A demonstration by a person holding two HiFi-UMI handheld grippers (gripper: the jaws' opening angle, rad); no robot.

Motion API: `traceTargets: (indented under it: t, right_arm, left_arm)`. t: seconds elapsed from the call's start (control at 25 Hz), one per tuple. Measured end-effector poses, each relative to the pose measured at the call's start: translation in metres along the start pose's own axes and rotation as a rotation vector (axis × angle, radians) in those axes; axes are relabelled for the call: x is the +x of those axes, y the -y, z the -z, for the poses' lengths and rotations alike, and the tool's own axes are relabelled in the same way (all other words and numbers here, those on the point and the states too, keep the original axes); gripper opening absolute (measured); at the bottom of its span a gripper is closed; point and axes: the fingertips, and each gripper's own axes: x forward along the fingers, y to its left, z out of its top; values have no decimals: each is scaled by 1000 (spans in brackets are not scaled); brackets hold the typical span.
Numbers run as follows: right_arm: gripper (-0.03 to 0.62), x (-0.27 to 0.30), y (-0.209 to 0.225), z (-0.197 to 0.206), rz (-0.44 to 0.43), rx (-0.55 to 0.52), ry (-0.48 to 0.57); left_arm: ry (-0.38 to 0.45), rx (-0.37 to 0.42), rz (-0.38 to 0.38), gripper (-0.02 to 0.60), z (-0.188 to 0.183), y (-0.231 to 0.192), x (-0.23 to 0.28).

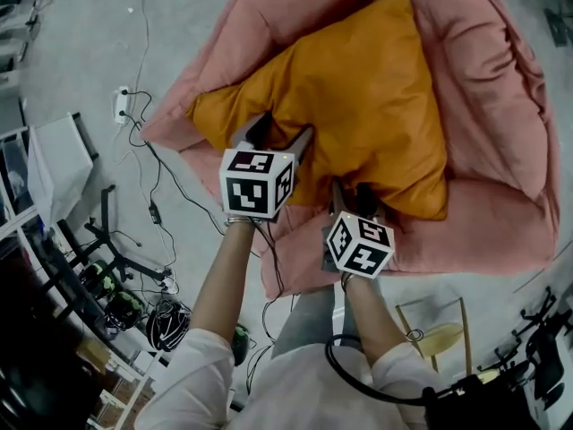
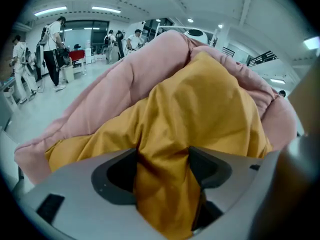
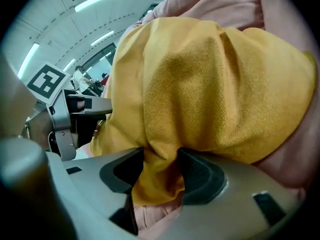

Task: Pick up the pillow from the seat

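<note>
A mustard-yellow pillow (image 1: pixel 358 106) lies on the pink padded seat (image 1: pixel 488 79). Both grippers are at its near edge. In the head view the left gripper (image 1: pixel 282 134) reaches in by the pillow's near left corner, and the right gripper (image 1: pixel 354 195) is at the near edge, further right. In the left gripper view a bunched fold of the pillow (image 2: pixel 200 109) stands between the wide-set jaws of the left gripper (image 2: pixel 162 161). The right gripper (image 3: pixel 162 169) also has a loose fold of pillow (image 3: pixel 210 84) hanging between wide jaws. The pink seat (image 3: pixel 150 216) shows below it.
A power strip (image 1: pixel 123 104) and cables (image 1: pixel 161 186) lie on the floor left of the seat. Racks and gear crowd the lower left (image 1: pixel 116 294). A chair frame (image 1: pixel 439 330) stands at the lower right. People (image 2: pixel 52 49) stand far off in the hall.
</note>
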Motion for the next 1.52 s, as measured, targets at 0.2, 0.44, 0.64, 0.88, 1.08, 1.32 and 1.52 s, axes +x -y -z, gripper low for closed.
traceTargets:
  t: [0.2,0.44,0.64,0.88,1.08,1.32,1.52]
  right_arm:
    - [218,12,5,-5,73,20,13]
    - [106,28,12,-3,66,47,24]
    - [41,27,9,3,31,44,7]
    - [35,-12,-3,1,-30,50,-8]
    - [34,-41,-24,-11,-77,-33,26]
    - [34,-84,-70,-54,-171,-194,126]
    - [34,-122,-101,-73,-250,-293,149]
  left_arm:
    - [-26,-24,-17,299,2,-1,9]
    - [-52,2,-50,115,8,-2,16]
    - [-34,10,-58,25,16,1,12]
    - [16,-49,-35,15,9,18,-36]
    - [110,-92,-50,17,0,19,-83]
    - [245,-198,-103,17,-17,12,-166]
    - [324,-304,-165,17,-12,17,-227]
